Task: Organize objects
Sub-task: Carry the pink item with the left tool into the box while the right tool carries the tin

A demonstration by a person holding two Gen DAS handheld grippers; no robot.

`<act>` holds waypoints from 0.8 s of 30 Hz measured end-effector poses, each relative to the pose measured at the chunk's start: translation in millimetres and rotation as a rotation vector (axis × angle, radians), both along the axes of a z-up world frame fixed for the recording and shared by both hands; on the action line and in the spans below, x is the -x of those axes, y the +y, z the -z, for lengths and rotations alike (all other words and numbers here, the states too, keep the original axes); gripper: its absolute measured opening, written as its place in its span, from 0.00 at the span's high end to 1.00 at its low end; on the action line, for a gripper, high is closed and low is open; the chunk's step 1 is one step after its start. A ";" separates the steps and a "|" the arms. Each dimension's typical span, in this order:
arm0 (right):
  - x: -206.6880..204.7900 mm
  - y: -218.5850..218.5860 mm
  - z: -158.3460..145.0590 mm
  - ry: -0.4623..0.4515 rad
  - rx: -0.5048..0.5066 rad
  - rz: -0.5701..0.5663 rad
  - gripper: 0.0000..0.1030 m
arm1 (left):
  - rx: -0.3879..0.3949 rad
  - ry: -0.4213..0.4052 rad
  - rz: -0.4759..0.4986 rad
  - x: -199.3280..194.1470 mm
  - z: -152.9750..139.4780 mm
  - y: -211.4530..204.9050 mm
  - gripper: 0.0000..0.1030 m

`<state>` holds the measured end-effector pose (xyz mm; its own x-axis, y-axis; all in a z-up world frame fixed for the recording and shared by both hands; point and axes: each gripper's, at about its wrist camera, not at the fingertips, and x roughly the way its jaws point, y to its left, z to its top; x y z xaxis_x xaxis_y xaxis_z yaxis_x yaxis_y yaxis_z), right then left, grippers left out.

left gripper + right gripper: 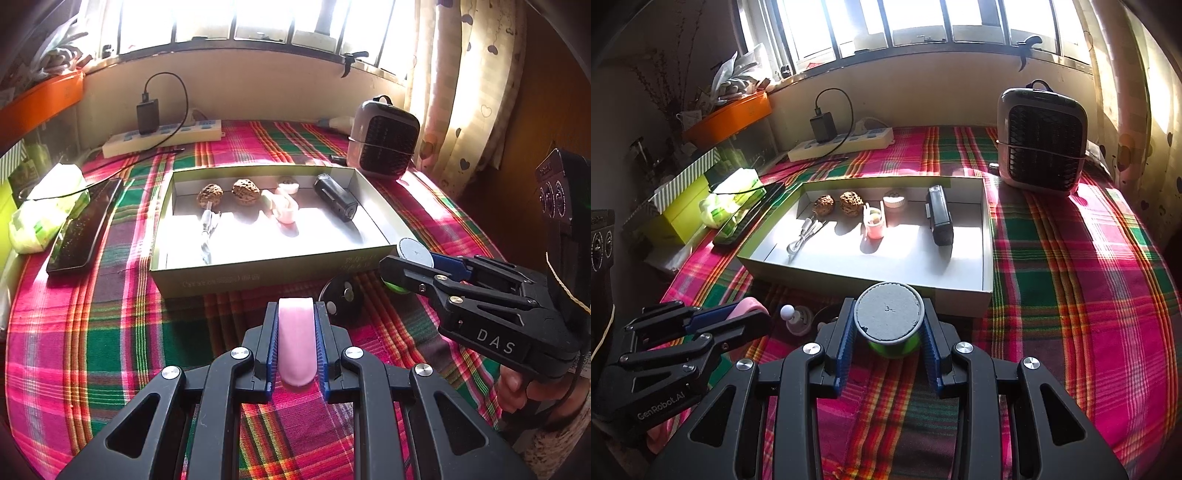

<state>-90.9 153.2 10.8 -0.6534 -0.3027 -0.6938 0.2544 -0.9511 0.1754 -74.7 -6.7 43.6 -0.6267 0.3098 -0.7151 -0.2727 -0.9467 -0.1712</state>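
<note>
we see two handheld grippers low over a plaid tablecloth (92, 332), just short of a shallow open box (258, 280); the left gripper (296, 345) is clamped on a pink oblong piece (296, 343); the right gripper (889, 328) is clamped on a round grey-topped, green-bottomed container (888, 317); the box already holds two walnuts (837, 204), a white cable (801, 240), a pink cup (874, 225) and a black device (940, 218); we judge each hand should lift clear of the near wall, then release over the bare floor at the front of the box.
</note>
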 end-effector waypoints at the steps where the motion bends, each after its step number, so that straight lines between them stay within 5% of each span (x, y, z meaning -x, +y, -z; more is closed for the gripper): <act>1: 0.3 -0.2 -0.6 0.002 0.000 -0.001 0.67 | -0.002 0.003 0.001 0.6 -1.3 -0.2 0.85; 24: 31.9 -4.4 -14.9 0.015 -0.002 -0.014 0.67 | -0.017 0.028 -0.021 43.9 -18.0 -8.7 0.85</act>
